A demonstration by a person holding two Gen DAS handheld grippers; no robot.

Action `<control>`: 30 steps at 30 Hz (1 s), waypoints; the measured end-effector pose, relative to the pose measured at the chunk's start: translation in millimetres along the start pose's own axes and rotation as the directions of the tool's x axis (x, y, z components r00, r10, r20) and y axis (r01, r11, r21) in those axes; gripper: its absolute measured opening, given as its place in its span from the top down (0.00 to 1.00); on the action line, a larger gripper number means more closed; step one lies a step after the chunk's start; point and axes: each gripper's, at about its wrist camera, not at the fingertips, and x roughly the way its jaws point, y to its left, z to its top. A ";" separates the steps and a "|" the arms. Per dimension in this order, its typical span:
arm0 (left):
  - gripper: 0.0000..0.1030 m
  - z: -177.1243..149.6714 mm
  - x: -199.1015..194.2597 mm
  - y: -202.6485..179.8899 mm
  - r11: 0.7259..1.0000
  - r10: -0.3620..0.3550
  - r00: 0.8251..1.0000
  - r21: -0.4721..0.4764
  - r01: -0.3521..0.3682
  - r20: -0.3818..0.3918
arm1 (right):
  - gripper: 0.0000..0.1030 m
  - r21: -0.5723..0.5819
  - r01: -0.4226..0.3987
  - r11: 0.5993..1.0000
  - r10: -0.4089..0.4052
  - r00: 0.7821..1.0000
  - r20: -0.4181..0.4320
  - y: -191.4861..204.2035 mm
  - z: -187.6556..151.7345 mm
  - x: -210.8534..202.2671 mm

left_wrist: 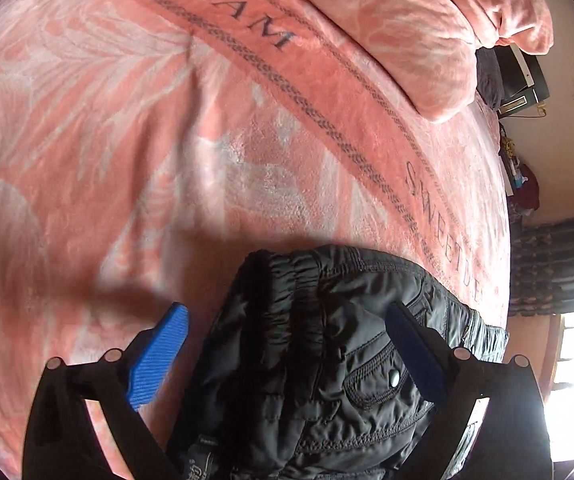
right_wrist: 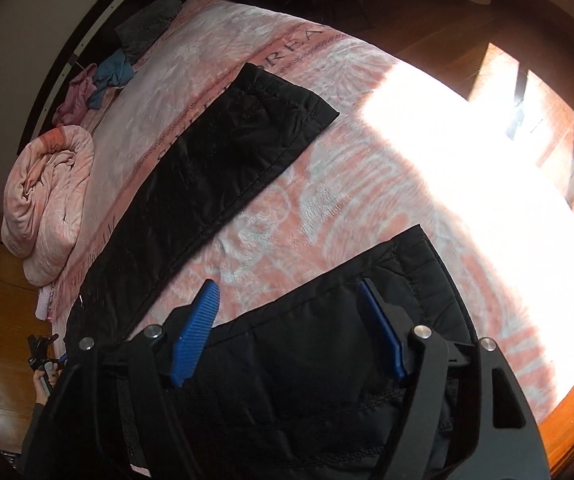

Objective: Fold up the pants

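Black padded pants lie on a pink blanket [left_wrist: 147, 128] that covers the bed. In the left wrist view their elastic waistband and snap pocket [left_wrist: 327, 340] sit below my left gripper [left_wrist: 287, 312]. It stands wide open, one blue pad [left_wrist: 159, 356] over bare blanket and the other over the fabric. In the right wrist view the two legs are spread apart, one far [right_wrist: 223, 152] and one near [right_wrist: 327, 344]. My right gripper [right_wrist: 287, 286] hovers open over the near leg's cuff end, its pads clear of the cloth. The left gripper [right_wrist: 41, 354] shows small at the lower left.
A rolled pink quilt [right_wrist: 47, 200] and a small pile of clothes [right_wrist: 99, 80] lie along the bed's far side. Wooden floor [right_wrist: 547, 152] borders the bed's right edge, with a bright sun patch across blanket and floor. A curtained window [left_wrist: 559, 264] is beyond the bed.
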 end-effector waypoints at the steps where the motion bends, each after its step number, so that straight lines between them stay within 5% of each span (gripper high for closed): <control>1: 0.04 2.1 4.0 -0.3 1.000 -0.008 1.000 0.013 0.008 -0.009 | 0.30 -0.015 -0.016 1.000 0.015 1.000 -0.004 6.5 11.3 6.7; 2: 0.05 2.6 5.3 -2.5 0.999 -0.014 1.000 0.034 0.015 -0.009 | 0.28 -0.029 -0.034 0.999 0.034 0.999 -0.014 13.1 23.9 14.1; 4: 0.25 0.9 6.5 -8.4 0.996 -0.025 0.999 0.081 0.027 -0.026 | 0.26 -0.065 -0.055 0.996 0.053 0.998 -0.033 27.1 52.8 28.8; 5: 0.44 0.0 8.6 -11.0 0.995 -0.006 0.999 0.098 0.010 -0.039 | 0.23 -0.092 -0.062 0.994 0.058 0.998 -0.039 33.5 67.8 35.0; 6: 0.46 -0.8 8.8 -9.9 0.994 0.007 0.999 0.112 -0.003 -0.038 | 0.20 -0.115 -0.061 0.992 0.056 0.998 -0.042 39.1 84.7 41.9; 13: 0.53 -3.8 11.7 -3.8 0.992 0.003 1.000 0.127 -0.001 -0.016 | 0.17 -0.123 -0.033 0.992 0.025 0.998 -0.065 46.1 212.8 108.9; 18: 0.53 -5.6 8.2 3.7 0.995 -0.022 1.000 0.100 0.021 0.013 | 0.17 -0.146 0.010 0.989 -0.024 0.995 -0.094 46.8 254.2 165.9; 23: 0.55 -7.1 8.4 0.2 0.996 0.006 0.999 0.089 -0.009 0.031 | 0.17 -0.193 -0.035 0.981 0.007 0.989 -0.145 53.9 270.3 203.3; 25: 0.62 -7.9 8.0 -1.8 0.996 0.027 0.999 0.081 -0.030 0.040 | 0.41 -0.202 -0.057 0.978 0.016 0.981 -0.194 54.4 266.8 214.2; 27: 0.72 -9.7 7.4 -8.4 0.995 0.059 0.997 0.077 -0.063 0.053 | 0.87 -0.221 -0.055 0.974 0.012 0.981 -0.192 54.0 261.9 209.0; 28: 0.75 -11.5 5.3 -13.6 0.993 0.076 0.995 0.085 -0.082 0.065 | 0.89 -0.210 -0.082 0.974 0.042 0.981 -0.189 51.7 259.4 200.7; 29: 0.92 -12.6 2.4 -17.8 0.991 0.101 0.992 0.082 -0.108 0.082 | 0.90 -0.226 -0.076 0.971 0.040 0.987 -0.158 52.8 257.5 189.9; 30: 0.92 -12.4 -2.6 -18.0 0.993 0.097 0.990 0.062 -0.103 0.098 | 0.91 -0.233 -0.078 0.969 0.048 0.990 -0.134 53.7 255.7 178.1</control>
